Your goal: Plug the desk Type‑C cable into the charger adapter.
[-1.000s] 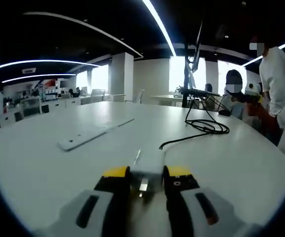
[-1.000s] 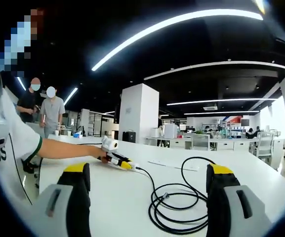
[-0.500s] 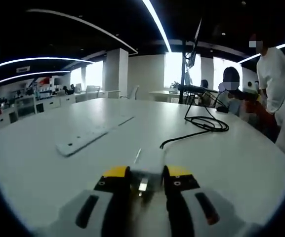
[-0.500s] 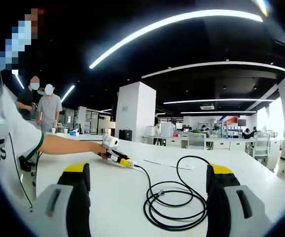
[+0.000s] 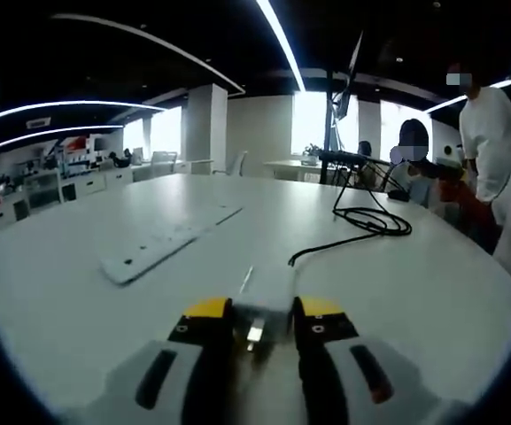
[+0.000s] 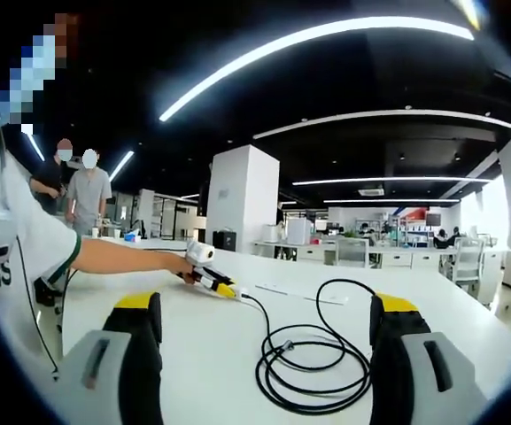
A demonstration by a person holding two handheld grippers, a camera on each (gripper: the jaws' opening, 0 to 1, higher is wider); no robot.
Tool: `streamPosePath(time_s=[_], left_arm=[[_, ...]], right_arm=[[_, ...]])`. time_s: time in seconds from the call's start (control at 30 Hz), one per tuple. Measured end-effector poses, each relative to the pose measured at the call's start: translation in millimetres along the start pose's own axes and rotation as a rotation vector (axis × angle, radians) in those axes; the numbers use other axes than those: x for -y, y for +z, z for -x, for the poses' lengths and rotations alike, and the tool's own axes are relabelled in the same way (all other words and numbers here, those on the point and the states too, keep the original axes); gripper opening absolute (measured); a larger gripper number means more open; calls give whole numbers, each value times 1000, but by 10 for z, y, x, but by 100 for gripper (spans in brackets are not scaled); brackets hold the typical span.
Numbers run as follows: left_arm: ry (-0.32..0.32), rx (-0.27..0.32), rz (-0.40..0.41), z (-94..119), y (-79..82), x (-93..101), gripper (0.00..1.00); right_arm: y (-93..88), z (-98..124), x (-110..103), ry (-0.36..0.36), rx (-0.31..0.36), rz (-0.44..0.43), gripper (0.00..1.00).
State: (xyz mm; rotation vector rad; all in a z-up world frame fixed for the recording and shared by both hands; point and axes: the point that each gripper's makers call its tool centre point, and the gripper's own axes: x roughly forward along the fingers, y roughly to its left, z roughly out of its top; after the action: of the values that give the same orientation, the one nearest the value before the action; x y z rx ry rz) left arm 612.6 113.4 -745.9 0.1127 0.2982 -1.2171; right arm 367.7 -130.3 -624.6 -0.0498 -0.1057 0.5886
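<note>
We see the left tongs (image 5: 257, 312) clamped on a white charger adapter (image 5: 267, 296), which sits on the white worktop (image 5: 78, 301) between the yellow-tipped jaws. A black Type-C cable (image 5: 361, 224) runs from the adapter's far end, ahead and to the right, into loose coils. Ahead-left lies a white power strip (image 5: 162, 243).

Right tongs (image 6: 264, 323) stand wide, gripping nothing. Between their jaws, just ahead, the coiled cable (image 6: 313, 372) rests on the worktop (image 6: 211, 354). Ahead-left, we see the left tongs (image 6: 212, 284) at the cable's far end.
</note>
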Motion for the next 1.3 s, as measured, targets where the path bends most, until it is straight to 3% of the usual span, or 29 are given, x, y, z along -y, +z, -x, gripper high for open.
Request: streamPosePath(time_s=[0.17, 0.27, 0.63, 0.83, 1.1, 1.3], left_arm=[[0, -31, -6, -4, -20, -22, 28], [9, -83, -24, -1, -87, -58, 28], [24, -85, -26, 85, 39, -119, 29], [17, -93, -49, 159, 127, -56, 37], [15, -22, -104, 340, 428, 69, 41], [51, 68, -149, 576, 639, 185, 55]], right_arm=[[-12, 3, 6, -1, -3, -3, 100], [-9, 4, 12, -2, 0, -4, 100], [-28, 10, 25, -1, 4, -11, 100], [-36, 5, 23, 3, 5, -14, 100], [-30, 6, 10, 7, 5, -10, 100], [-9, -5, -3, 14, 6, -2, 100]])
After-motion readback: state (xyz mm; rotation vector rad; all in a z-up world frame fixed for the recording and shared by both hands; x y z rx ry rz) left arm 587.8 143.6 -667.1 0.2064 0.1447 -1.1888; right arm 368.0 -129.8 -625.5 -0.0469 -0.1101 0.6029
